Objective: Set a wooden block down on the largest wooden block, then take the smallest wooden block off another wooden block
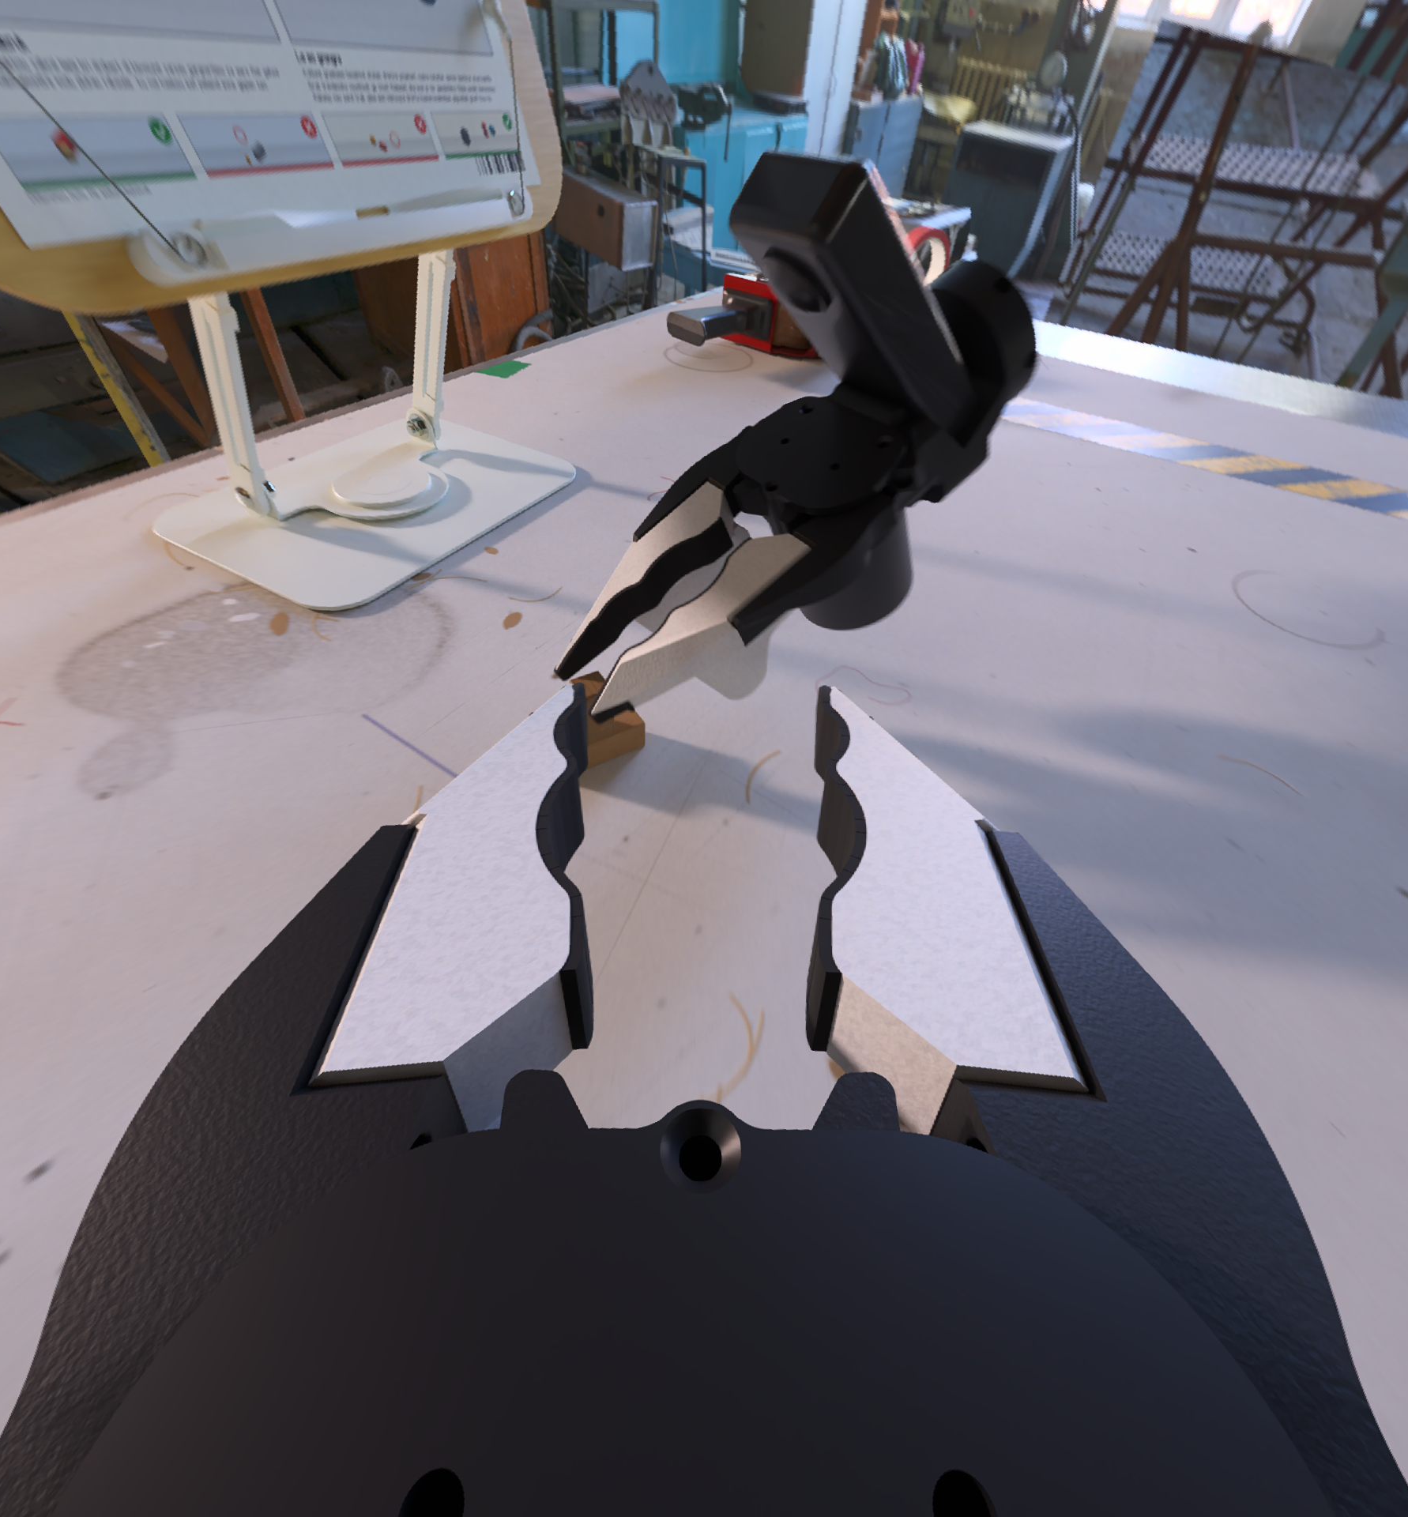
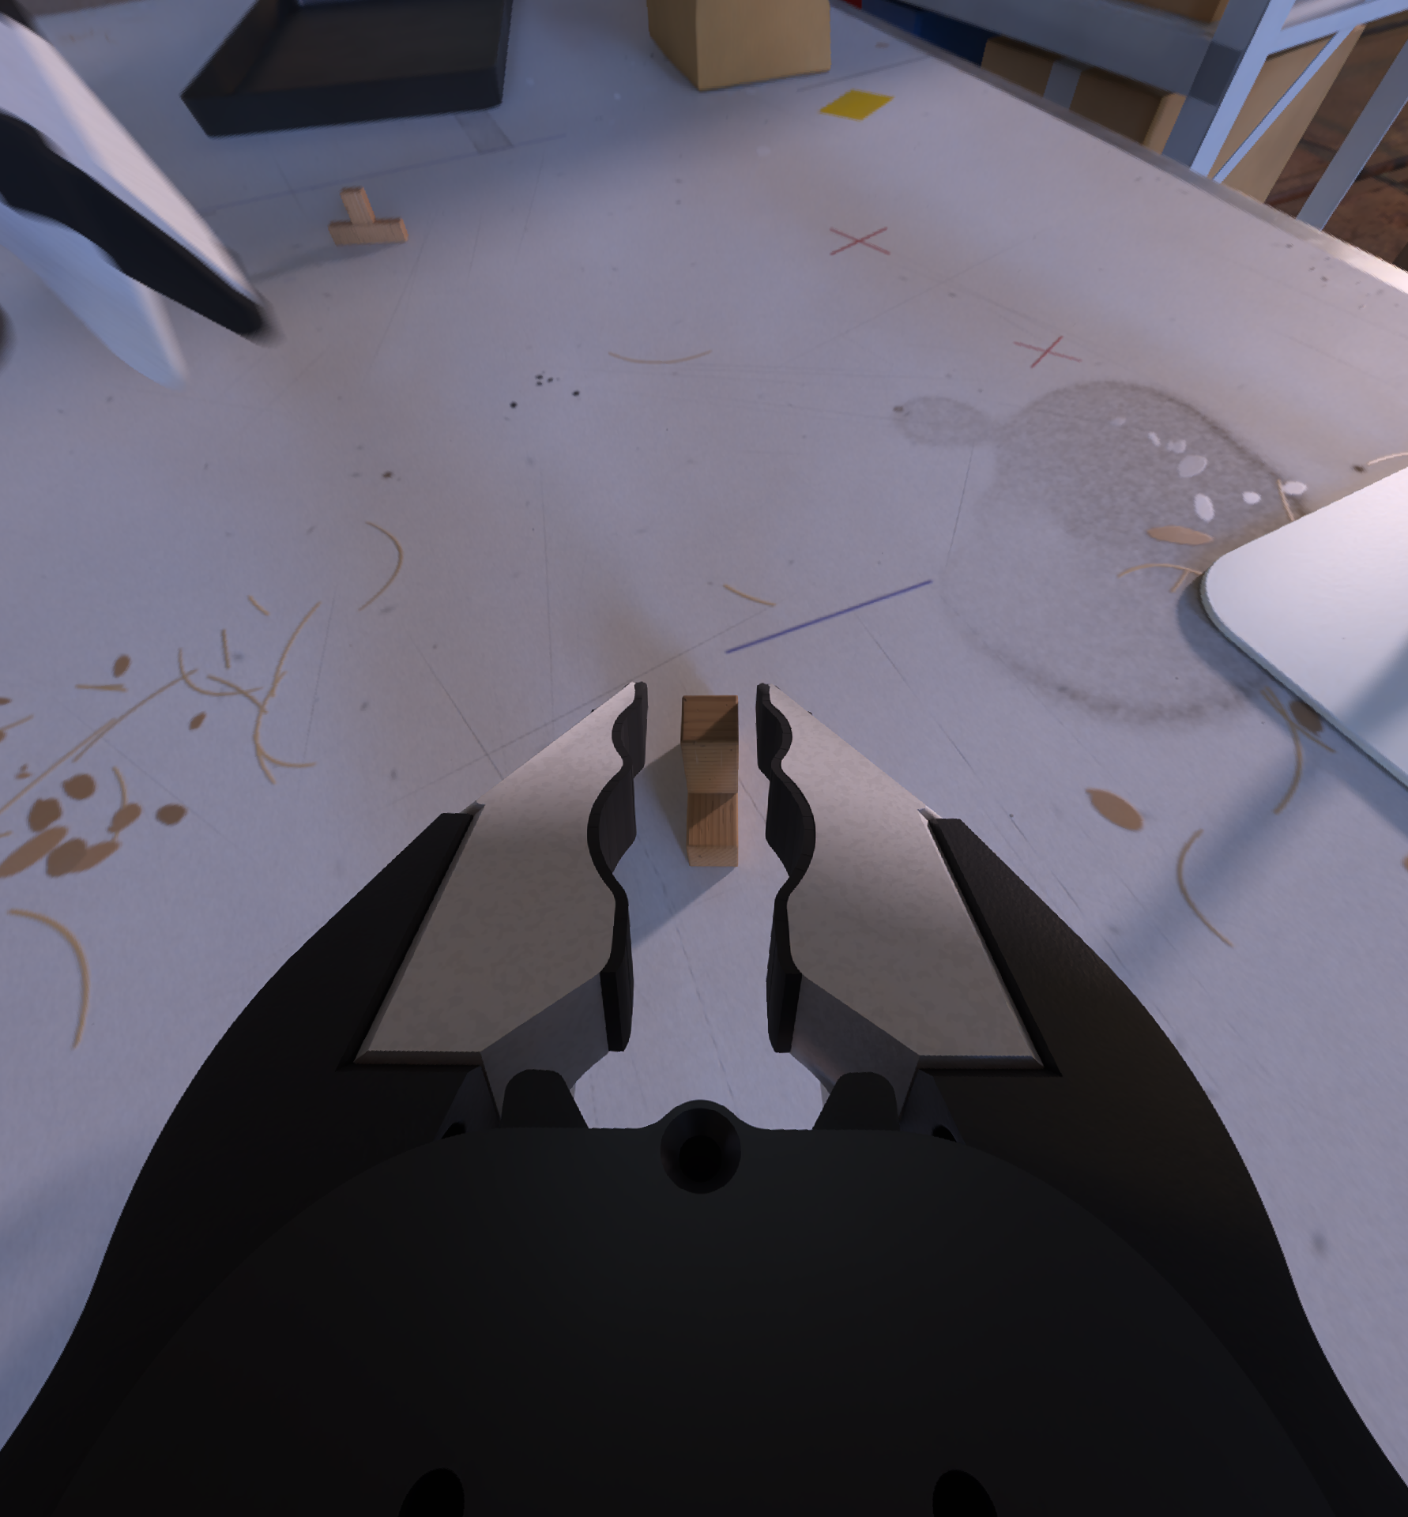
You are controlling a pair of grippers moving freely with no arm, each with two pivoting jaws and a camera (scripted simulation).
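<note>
Blocks between right tool fingers, untouched, table beyond.

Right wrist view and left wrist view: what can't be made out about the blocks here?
- Left wrist view: the stacked blocks are mostly hidden by the left tool's finger and the right tool.
- Right wrist view: whether the right tool touches the upper block cannot be told.
- Right wrist view: the far block pair is too small to size.
</note>
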